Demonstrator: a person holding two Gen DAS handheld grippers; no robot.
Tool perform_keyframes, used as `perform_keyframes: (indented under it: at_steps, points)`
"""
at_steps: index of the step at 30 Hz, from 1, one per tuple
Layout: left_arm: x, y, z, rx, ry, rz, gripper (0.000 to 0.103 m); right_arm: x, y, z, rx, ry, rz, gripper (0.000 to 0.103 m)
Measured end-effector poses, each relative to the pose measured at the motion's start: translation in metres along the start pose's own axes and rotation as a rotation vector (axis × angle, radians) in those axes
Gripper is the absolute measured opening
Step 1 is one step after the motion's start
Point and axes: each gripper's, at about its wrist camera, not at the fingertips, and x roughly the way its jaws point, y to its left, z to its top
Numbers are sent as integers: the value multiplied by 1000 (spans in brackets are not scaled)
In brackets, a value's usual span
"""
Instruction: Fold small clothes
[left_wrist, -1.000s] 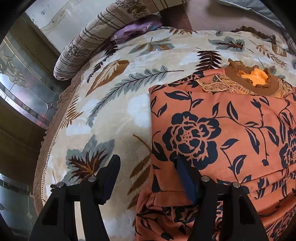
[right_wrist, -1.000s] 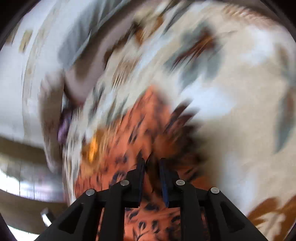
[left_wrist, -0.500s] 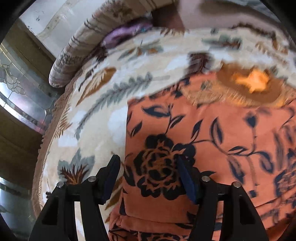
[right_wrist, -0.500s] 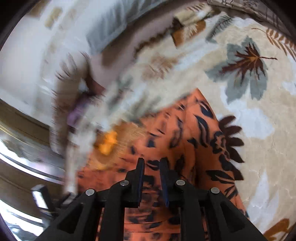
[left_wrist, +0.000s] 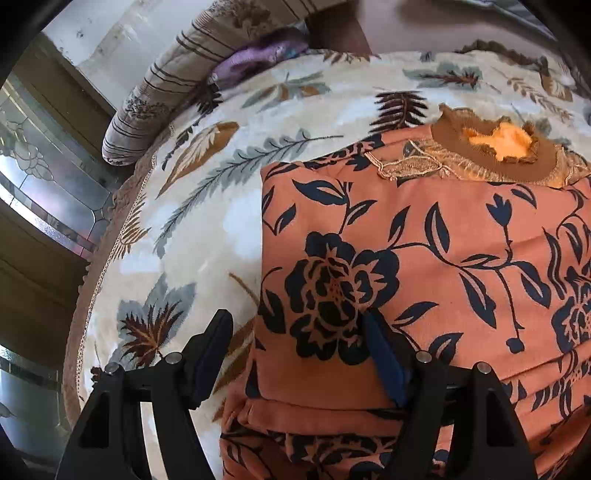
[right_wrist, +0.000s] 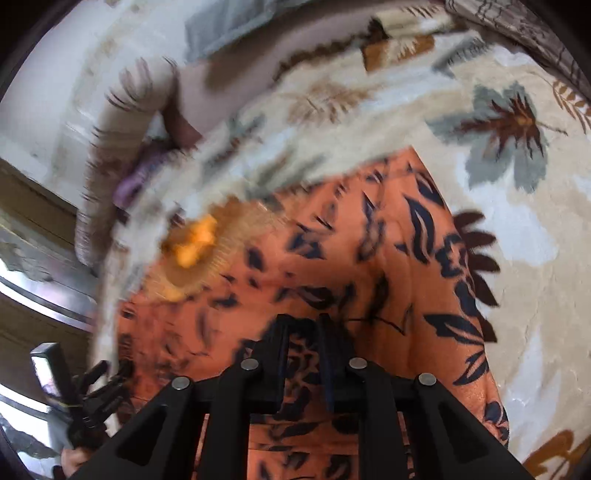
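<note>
An orange garment with dark blue flowers (left_wrist: 424, 258) lies folded on a leaf-patterned blanket (left_wrist: 207, 206); its brown collar (left_wrist: 495, 147) points to the far side. My left gripper (left_wrist: 295, 332) is open over the garment's left edge, one finger over the blanket, one over the cloth. In the right wrist view the garment (right_wrist: 332, 258) fills the middle, blurred. My right gripper (right_wrist: 303, 328) is nearly shut above its near part; whether cloth sits between the fingers is unclear. The left gripper (right_wrist: 88, 398) shows at the lower left there.
A striped bolster (left_wrist: 177, 85) and a purple cloth (left_wrist: 255, 62) lie at the far left of the bed. Glass-panelled furniture (left_wrist: 44, 177) stands off the bed's left edge. Bare blanket (right_wrist: 517, 221) lies to the right of the garment.
The left gripper swung right over the garment, then back left. The right gripper's view turned so that the whole garment now lies ahead of it; its fingers stay close together.
</note>
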Motion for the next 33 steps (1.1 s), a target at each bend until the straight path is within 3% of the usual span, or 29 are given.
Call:
perform_keyframes:
  at_steps: [4,7,13,15,18,21,24,27,29,33]
  points:
    - [-9,2,13,-4,-7,-21,74,-17,-6,10,24,-84,4,19]
    - [-9,6,36,-41,-14,-19,74,-13,-5,19,46,-81,13,19]
    - [27,8,63,-84,52,59,74,-2,-10,28,64,-78,-28,17]
    - [41,12,60,-116,88,58,74,2,-17,32,101,-85,-26,17]
    - [39,13,54,-110,54,64,75,2,-24,37,132,-108,-14,17]
    - [38,15,50,-85,58,99,75,-1,-28,39,130,-159,-66,16]
    - [35,22,45,-113,72,80,75,-7,-27,37,134,-156,-59,17]
    - [19,20,34,-85,33,79,75,-21,-18,31,93,-183,-81,18]
    - [8,19,27,-76,10,56,74,-31,-10,25,61,-195,-39,19]
    - [-12,14,7,-66,-10,-30,74,-36,13,2,-55,-131,27,19]
